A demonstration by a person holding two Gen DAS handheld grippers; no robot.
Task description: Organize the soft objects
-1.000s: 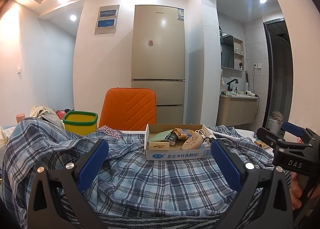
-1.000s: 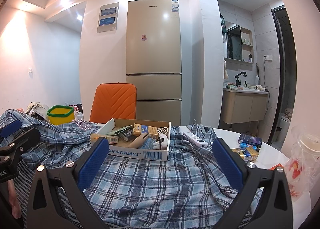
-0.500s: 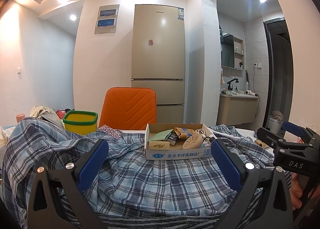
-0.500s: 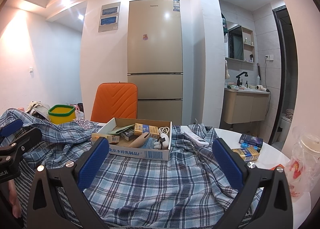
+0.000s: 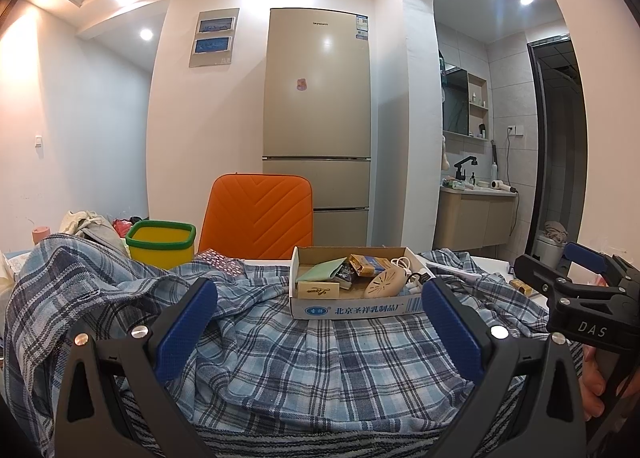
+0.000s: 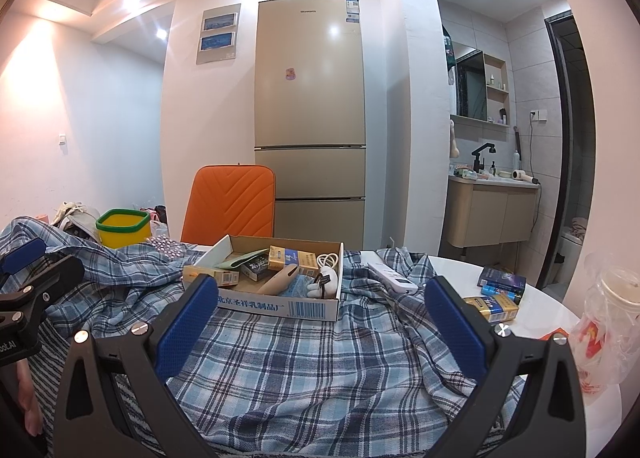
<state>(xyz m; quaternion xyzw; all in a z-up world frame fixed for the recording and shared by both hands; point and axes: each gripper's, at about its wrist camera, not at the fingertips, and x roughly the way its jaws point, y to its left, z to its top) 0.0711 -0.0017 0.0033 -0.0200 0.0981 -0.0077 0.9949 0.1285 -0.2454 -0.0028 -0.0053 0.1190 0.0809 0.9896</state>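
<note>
**Left wrist view: both grippers poised over a rumpled plaid shirt**

Left wrist and right wrist views alike show the plaid shirt (image 5: pixel 304 354) spread in loose folds across the lower half of the frame, covering most of the round white table (image 6: pixel 536 310). A cardboard box (image 5: pixel 356 304) of small items sits on the cloth at frame centre. The left gripper (image 5: pixel 316 322) is spread wide with nothing between its blue pads; the right gripper (image 6: pixel 316 322) is likewise wide apart and empty. Each tool appears at the other view's edge, held by a hand.

Judging from this, the step in hand is taking hold of the shirt to straighten or fold it. Doing it well probably means:

- dealing with the box first, since it weighs down the cloth and would tip if the fabric were pulled;
- pinching a raised fold or hem rather than flat cloth, so the pads bite;
- keeping clear of the remote control (image 6: pixel 394 278) lying on the cloth at centre right, and the cup in a plastic bag (image 6: pixel 608 318) at the right edge.

A striped layer shows under the shirt at the bottom edge; what it is cannot be told.
</note>
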